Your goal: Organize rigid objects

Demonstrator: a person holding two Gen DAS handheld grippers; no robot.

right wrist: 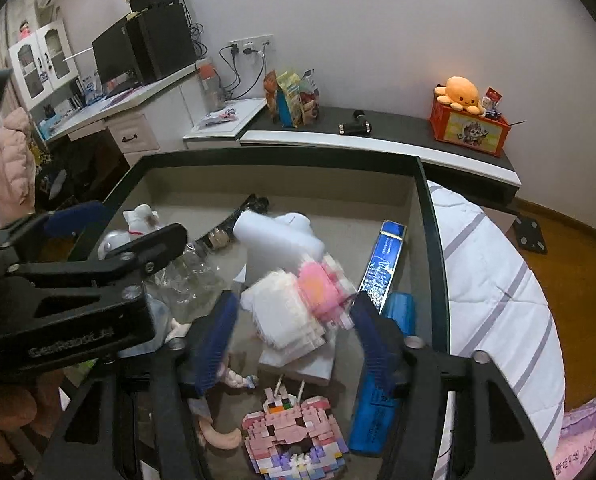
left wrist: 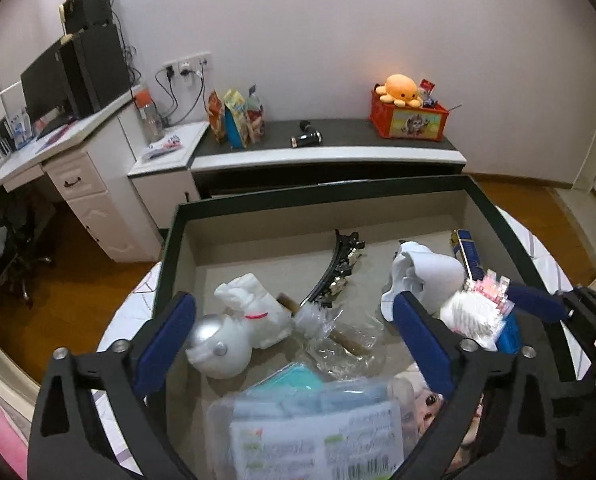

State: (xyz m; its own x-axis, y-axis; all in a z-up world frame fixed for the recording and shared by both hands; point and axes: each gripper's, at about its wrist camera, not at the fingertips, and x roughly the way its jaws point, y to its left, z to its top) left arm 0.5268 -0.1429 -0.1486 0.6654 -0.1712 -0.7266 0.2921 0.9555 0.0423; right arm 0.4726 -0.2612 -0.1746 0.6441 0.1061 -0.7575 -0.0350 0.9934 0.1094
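Little looks sorted yet: the shallow dark-rimmed grey box [right wrist: 434,240] resting on the striped white quilt [right wrist: 498,280] holds a jumble. The left gripper [left wrist: 293,332] hangs with jaws wide and empty over the silver-helmeted white figurine [left wrist: 221,344] at the box's near left. The right gripper [right wrist: 293,320] stands open around the white-and-pink brick-built figure [right wrist: 298,304], pads apparently not pressing it. The long blue carton [right wrist: 384,260] and black curved track piece [left wrist: 338,268] lie loose.

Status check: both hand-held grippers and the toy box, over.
Left hand-held gripper open, empty. Right hand-held gripper open around white-and-pink block figure, no grip seen. Box cluttered; clear plastic wrap loose mid-box.
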